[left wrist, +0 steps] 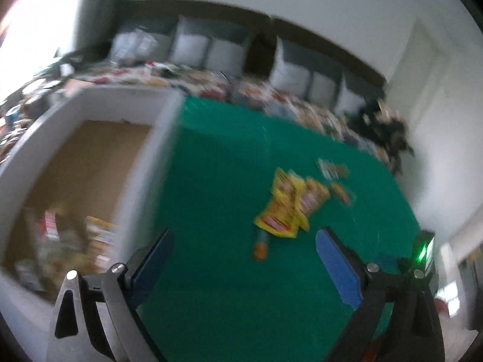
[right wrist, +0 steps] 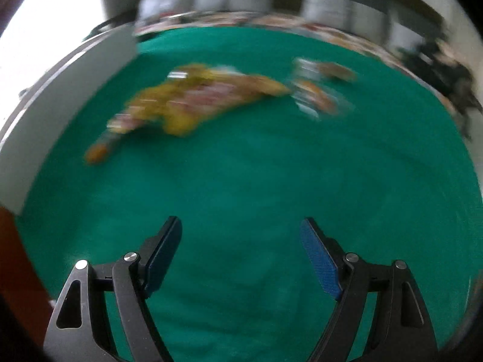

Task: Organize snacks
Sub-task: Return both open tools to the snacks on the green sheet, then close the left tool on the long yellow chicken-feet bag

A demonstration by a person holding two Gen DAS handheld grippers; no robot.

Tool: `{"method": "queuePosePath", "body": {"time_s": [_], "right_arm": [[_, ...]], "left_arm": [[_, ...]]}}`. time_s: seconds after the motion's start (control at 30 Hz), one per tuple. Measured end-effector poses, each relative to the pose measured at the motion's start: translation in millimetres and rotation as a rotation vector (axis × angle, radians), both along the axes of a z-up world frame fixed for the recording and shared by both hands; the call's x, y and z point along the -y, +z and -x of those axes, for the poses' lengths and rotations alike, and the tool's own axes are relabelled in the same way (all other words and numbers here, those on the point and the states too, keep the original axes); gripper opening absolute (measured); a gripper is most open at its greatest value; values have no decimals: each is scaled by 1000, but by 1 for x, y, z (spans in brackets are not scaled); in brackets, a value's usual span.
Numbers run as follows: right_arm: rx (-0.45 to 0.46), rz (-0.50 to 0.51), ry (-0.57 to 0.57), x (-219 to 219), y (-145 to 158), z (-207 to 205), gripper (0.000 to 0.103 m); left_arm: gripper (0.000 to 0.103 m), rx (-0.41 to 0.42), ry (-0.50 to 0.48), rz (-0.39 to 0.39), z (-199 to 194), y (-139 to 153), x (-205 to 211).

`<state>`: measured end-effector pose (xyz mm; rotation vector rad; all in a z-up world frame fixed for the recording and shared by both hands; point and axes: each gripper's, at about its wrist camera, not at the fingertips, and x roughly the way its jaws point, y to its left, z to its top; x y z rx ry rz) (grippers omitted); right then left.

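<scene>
Yellow snack packets (left wrist: pixel 285 208) lie in a loose pile on the green tablecloth (left wrist: pixel 229 163), with a small orange-tipped item (left wrist: pixel 260 246) just below them and clear-wrapped snacks (left wrist: pixel 333 170) beyond. My left gripper (left wrist: pixel 244 241) is open above the cloth, nothing between its blue pads, the pile just ahead of it. In the right wrist view the same yellow pile (right wrist: pixel 193 99) and wrapped snacks (right wrist: pixel 317 90) are blurred, far ahead of my right gripper (right wrist: pixel 241 229), which is open and empty over the green cloth (right wrist: pixel 241 181).
A white box (left wrist: pixel 142 163) with a brown floor stands left of the cloth and holds several snack packs (left wrist: pixel 60 241). Its white wall (right wrist: pixel 69 96) shows in the right wrist view. A cluttered bed with pillows (left wrist: pixel 193 51) lies behind; a green light (left wrist: pixel 422 252) glows at right.
</scene>
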<state>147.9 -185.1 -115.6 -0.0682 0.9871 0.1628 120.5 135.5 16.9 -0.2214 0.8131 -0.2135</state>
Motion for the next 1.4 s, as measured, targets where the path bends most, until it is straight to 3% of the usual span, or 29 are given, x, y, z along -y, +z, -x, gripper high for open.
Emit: {"method": "queuePosePath", "body": {"time_s": [0.17,0.3,0.7,0.87,0.97,1.4], "right_arm": [[-2,-67,-119,45,-11,-2,83],[36,-86,-131,55,-3,-8,83],[-3,-42,-105,59,-19,-19,85],[5,7,-94,51,-22,-17,86],[13,5,-101,53,-21,-15,87],[18,6,-118,53,-21,-14,89]], "left_arm": [[94,-114,-74,-79,-22,-55,65],[94,-156,-80,-146,-30,-86,93],[94,-228,-41,-228,-46,-135,109],[98,-191,-42,-295,-41,-139,117],[103,-189,-36,-295,-40,-140,117],[103,-162,-50,-297,-39,-141,114]]}}
